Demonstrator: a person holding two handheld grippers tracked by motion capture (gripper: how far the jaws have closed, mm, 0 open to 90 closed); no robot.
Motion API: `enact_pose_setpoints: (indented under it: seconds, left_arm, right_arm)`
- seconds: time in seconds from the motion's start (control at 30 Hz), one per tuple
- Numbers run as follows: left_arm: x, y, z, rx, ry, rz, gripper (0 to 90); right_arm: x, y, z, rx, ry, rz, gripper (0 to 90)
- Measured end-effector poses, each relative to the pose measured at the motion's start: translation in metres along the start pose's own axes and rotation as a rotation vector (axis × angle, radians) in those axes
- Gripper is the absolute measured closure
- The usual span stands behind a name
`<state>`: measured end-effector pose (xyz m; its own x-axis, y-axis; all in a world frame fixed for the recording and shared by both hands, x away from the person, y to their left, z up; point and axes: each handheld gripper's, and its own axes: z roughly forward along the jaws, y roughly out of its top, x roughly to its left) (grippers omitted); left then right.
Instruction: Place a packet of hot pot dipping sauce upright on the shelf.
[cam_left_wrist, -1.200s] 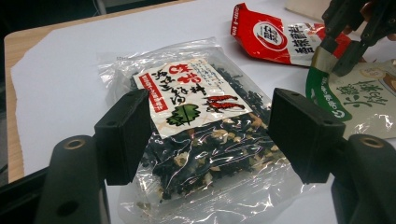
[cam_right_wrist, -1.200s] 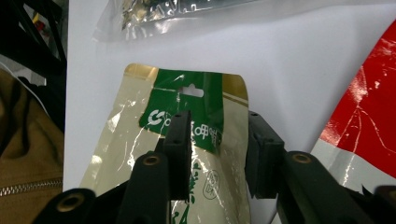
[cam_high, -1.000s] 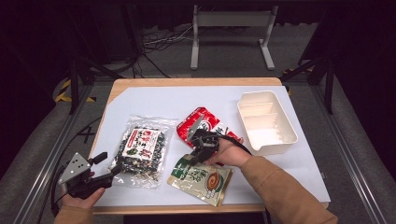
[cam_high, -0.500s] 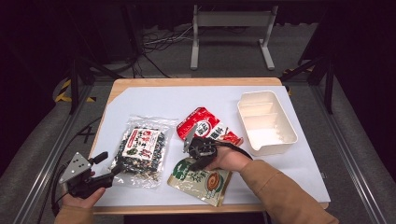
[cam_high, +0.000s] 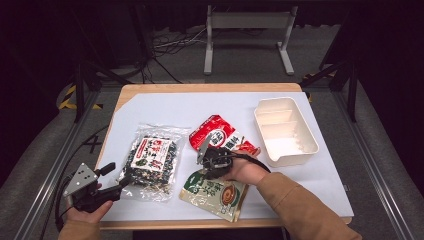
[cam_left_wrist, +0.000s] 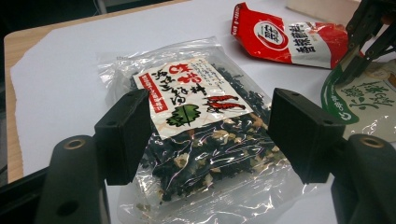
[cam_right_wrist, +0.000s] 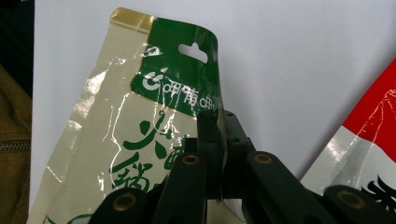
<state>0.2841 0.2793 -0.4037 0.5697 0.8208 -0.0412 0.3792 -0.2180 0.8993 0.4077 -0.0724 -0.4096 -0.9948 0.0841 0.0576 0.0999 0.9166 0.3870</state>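
Observation:
A green and cream pouch (cam_high: 215, 192) lies at the table's front, its green top edge curled up (cam_right_wrist: 177, 70). My right gripper (cam_high: 212, 162) (cam_right_wrist: 218, 121) has just been closing and is now shut on the right side edge of that pouch, near its top. A clear bag of dark dried seaweed (cam_high: 150, 160) (cam_left_wrist: 196, 93) lies to the left. My left gripper (cam_high: 117, 177) (cam_left_wrist: 210, 135) stands open at the table's front left corner, pointing at the bag's near end without touching it. A red pouch (cam_high: 220, 135) (cam_left_wrist: 289, 39) (cam_right_wrist: 373, 154) lies just behind the right gripper.
A white compartmented tray (cam_high: 310, 142) stands empty at the right of the table. White paper (cam_high: 165, 110) covers the tabletop, with bare room at the back. The right sleeve reaches in from the front right. The wooden table edge (cam_left_wrist: 11, 93) is at the left.
The right gripper has shifted a little toward the front, onto the green pouch's top, and its jaws have closed on the pouch's edge. The left gripper has kept still.

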Motion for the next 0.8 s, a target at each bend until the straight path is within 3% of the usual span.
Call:
enact_pose_setpoints:
  seconds: [0.33,0.8]
  left_arm:
    - [0.000,0.001,0.002,0.005,0.000,0.003,30.6]
    - [0.000,0.003,0.006,0.007,-0.012,0.006,30.6]
  right_arm:
    - [0.005,-0.001,-0.027,-0.043,-0.009,0.012,89.5]
    - [0.025,-0.003,-0.080,-0.124,-0.036,-0.027,89.7]
